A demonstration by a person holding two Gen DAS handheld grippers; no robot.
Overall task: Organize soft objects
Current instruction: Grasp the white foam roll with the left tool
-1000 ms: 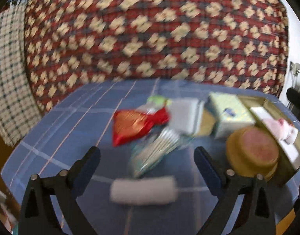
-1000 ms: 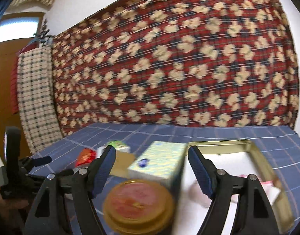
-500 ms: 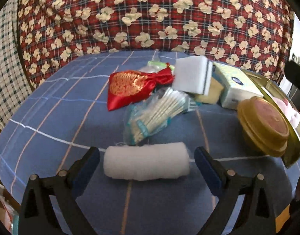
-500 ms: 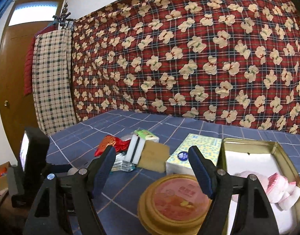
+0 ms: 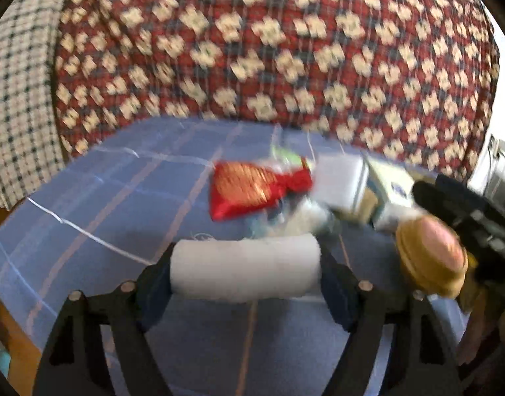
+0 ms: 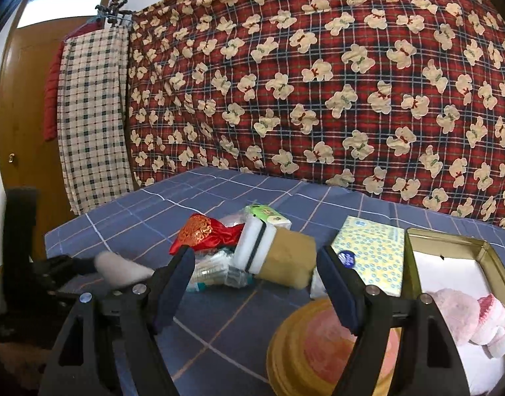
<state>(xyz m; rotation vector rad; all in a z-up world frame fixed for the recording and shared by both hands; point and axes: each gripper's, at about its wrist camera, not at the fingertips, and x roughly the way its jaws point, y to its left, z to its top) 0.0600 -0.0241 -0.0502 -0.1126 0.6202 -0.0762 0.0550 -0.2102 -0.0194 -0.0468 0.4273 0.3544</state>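
The left hand-held gripper (image 5: 246,277) clamps a white cotton roll (image 5: 245,265) end to end above the blue checked bed (image 5: 104,217), while the right hand-held gripper (image 6: 255,283) hangs wide and empty.

Left gripper (image 5: 246,269) closed on a white cotton roll (image 5: 245,268), one finger (image 5: 153,288) pressed to each end, roll lying crosswise between them. Under it, a blue checked cloth (image 5: 120,224). Behind the roll, a red satin pouch (image 5: 252,193) with gold pattern, then a white sponge block (image 5: 340,181), both blurred. To the right, a round golden tin (image 5: 430,260) with pinkish lid, and the other black gripper (image 5: 467,217) just beside it. In the background, a red plaid fabric (image 5: 269,49).
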